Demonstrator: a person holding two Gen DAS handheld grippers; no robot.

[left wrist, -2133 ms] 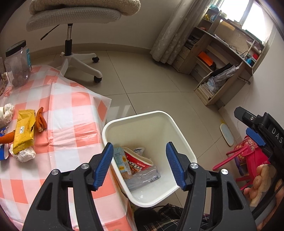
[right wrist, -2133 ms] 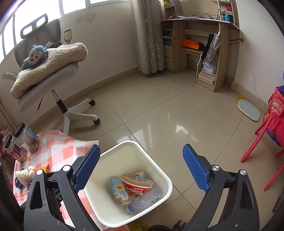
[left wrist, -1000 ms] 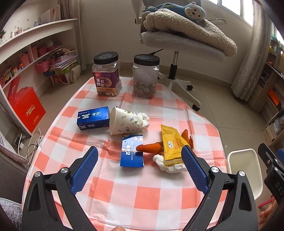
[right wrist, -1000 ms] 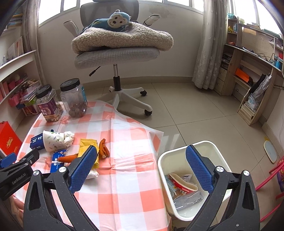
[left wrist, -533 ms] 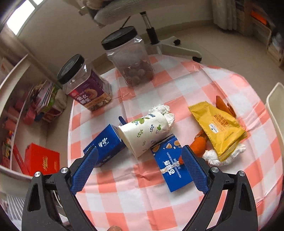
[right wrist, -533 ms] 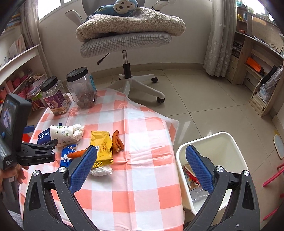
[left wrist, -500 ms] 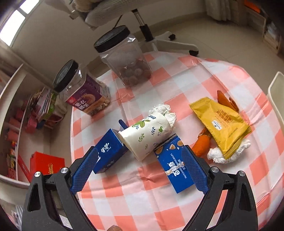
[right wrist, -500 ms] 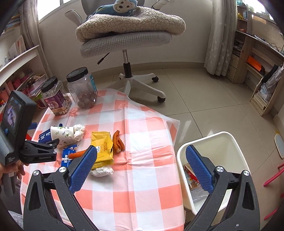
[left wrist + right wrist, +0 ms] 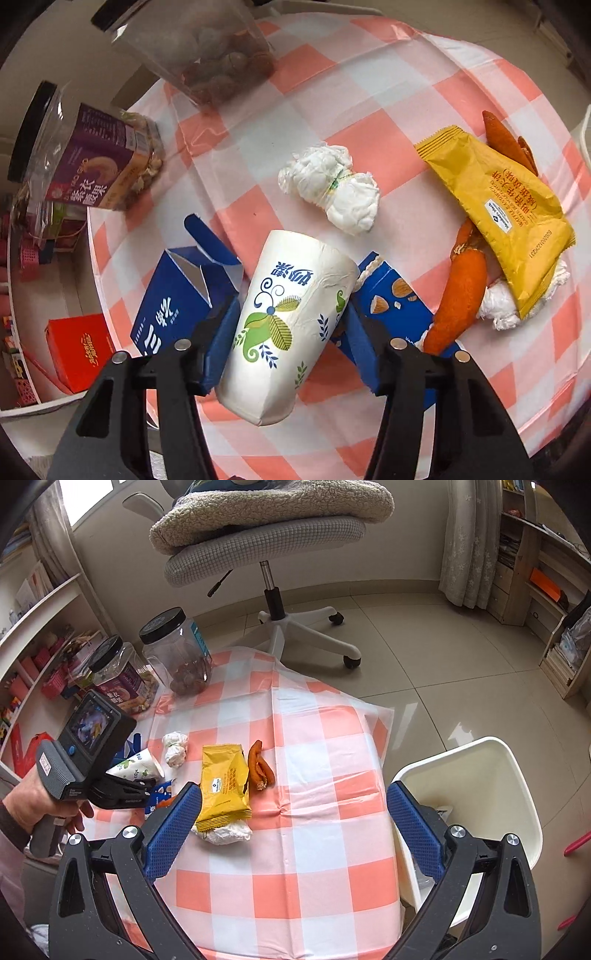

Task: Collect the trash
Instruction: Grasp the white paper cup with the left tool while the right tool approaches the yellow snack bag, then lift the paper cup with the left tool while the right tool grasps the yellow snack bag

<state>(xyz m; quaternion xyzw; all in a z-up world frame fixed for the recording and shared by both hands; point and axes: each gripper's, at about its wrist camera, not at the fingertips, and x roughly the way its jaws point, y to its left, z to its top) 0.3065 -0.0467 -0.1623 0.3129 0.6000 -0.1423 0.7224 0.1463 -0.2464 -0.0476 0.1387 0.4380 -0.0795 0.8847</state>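
Left wrist view: left gripper (image 9: 291, 328) pts steeply down at the table; its jaws have just been closing & now stand against both sides of the paper cup (image 9: 286, 325), which lies tipped w/ its mouth toward the camera. Pads appear to press the cup wall; judged gripped, not yet lifted. A sec ago the jaws were wide & clear above the litter, so the change is a drop-and-clamp: pickup step under way. Crumpled tissue (image 9: 330, 192) lies just ahead of the tips; open blue carton (image 9: 177, 306) touches the cup left of the jaws, flat blue box (image 9: 399, 306) right of them; yellow wrapper (image 9: 498, 218) & orange peel (image 9: 460, 299) further right. Right gripper (image 9: 291, 834) hangs w/ jaws wide, holding nothing; white bin (image 9: 476, 805) sits beside its right finger. Next, likely: carry cup to bin.
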